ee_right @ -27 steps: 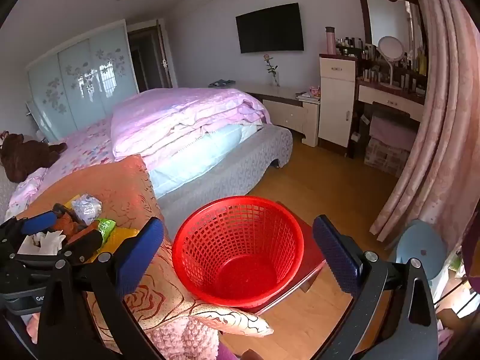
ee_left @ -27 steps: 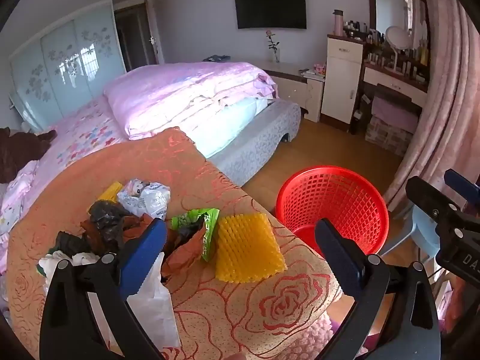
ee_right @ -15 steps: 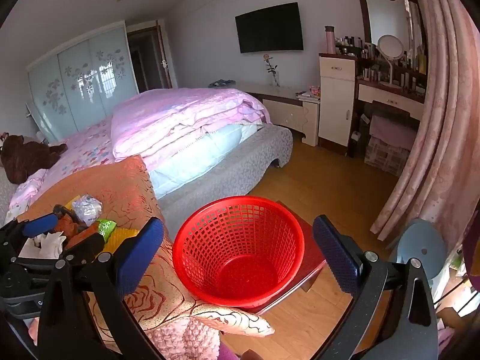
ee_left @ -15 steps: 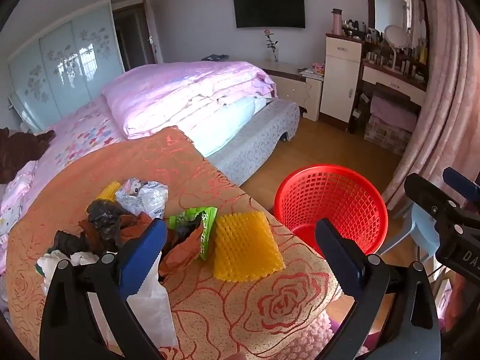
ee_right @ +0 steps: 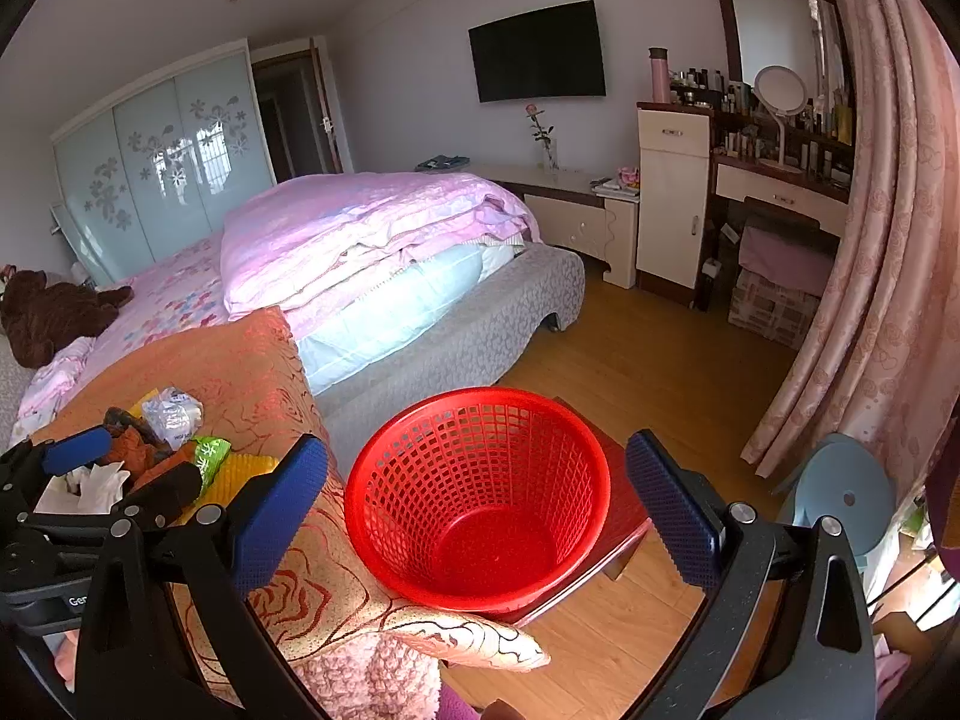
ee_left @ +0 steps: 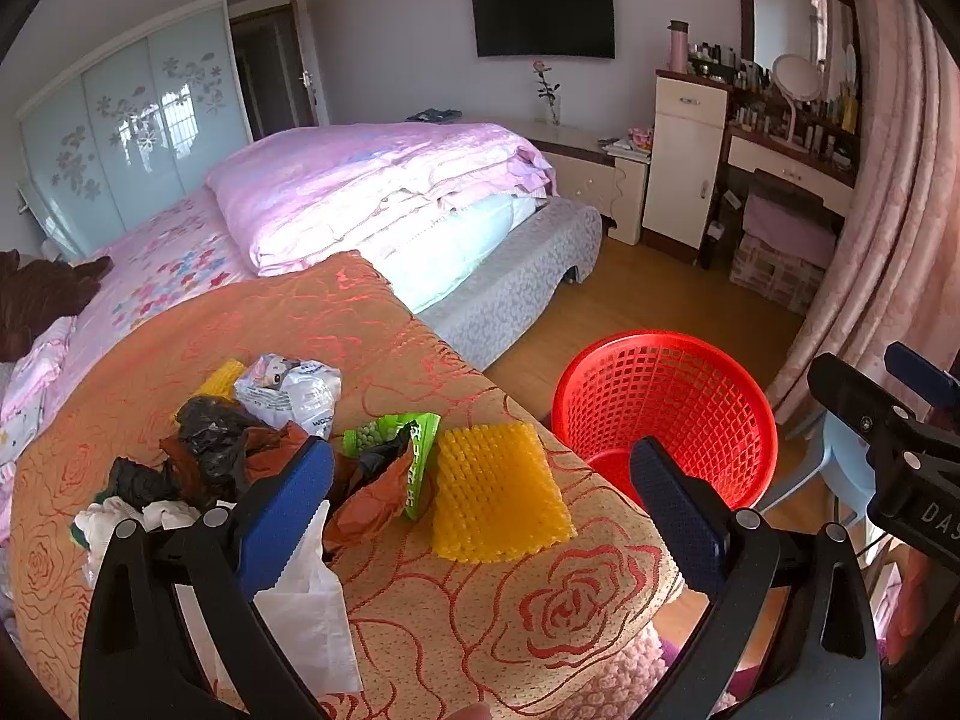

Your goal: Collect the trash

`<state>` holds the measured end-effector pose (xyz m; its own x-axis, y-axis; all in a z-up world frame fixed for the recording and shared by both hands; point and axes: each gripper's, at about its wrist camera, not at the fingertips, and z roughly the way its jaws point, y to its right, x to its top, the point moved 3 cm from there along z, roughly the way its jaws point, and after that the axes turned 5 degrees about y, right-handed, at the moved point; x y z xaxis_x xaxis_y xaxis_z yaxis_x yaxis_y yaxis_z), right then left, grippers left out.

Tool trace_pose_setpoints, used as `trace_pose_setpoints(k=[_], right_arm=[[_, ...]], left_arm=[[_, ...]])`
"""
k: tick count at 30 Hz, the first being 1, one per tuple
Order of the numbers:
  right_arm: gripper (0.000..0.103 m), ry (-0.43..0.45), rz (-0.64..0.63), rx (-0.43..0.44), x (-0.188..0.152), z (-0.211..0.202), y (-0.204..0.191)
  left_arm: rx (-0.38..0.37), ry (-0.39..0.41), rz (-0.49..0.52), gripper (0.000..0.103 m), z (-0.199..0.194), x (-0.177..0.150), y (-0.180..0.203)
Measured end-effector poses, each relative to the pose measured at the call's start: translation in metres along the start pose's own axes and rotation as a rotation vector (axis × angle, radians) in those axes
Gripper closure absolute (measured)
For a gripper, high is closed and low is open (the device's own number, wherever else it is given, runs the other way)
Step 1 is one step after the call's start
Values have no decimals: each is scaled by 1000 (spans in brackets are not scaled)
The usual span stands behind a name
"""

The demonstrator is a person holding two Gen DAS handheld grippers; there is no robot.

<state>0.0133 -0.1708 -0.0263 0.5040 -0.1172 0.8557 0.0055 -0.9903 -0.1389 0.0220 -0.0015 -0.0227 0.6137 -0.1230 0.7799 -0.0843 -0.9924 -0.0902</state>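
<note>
A heap of trash lies on the orange rose-patterned cover (ee_left: 420, 588): a yellow foam net (ee_left: 495, 489), a green wrapper (ee_left: 414, 444), black bags (ee_left: 210, 426), a crumpled white packet (ee_left: 291, 387) and white tissue (ee_left: 306, 606). My left gripper (ee_left: 480, 504) hangs open just above the yellow net, nothing between its fingers. The empty red mesh basket (ee_right: 480, 498) stands on a low red stool beside the cover. My right gripper (ee_right: 477, 510) is open above the basket, holding nothing. The left gripper (ee_right: 123, 471) shows at the left edge of the right wrist view, over the trash.
A bed with a folded pink quilt (ee_left: 378, 186) lies behind the cover. A dressing table (ee_right: 780, 180) and pink curtain (ee_right: 888, 240) line the right side. A pale blue stool (ee_right: 840, 498) stands right of the basket, on wood floor (ee_right: 660, 372).
Both views have hardly shifted; the left gripper drifted very slightly over the trash. Both grippers stay open and empty.
</note>
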Motion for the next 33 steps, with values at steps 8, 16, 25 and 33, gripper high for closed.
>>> trace_pose_setpoints(k=[8,16,25,33], right_arm=[[6,-3,1,-1,0,1,0],[6,-6,2,0,2,0,-1],[6,-10,4,1,-5,4,2],[6,-12,5,0,-10,7,1]], left_arm=[[-1,3,-6,8,-2,1,-4],[-1,3,-6,8,-1,1,-4],[-2,2,-7,8,-2,0,-5],[2,1,-7,8,-2,1,-6]])
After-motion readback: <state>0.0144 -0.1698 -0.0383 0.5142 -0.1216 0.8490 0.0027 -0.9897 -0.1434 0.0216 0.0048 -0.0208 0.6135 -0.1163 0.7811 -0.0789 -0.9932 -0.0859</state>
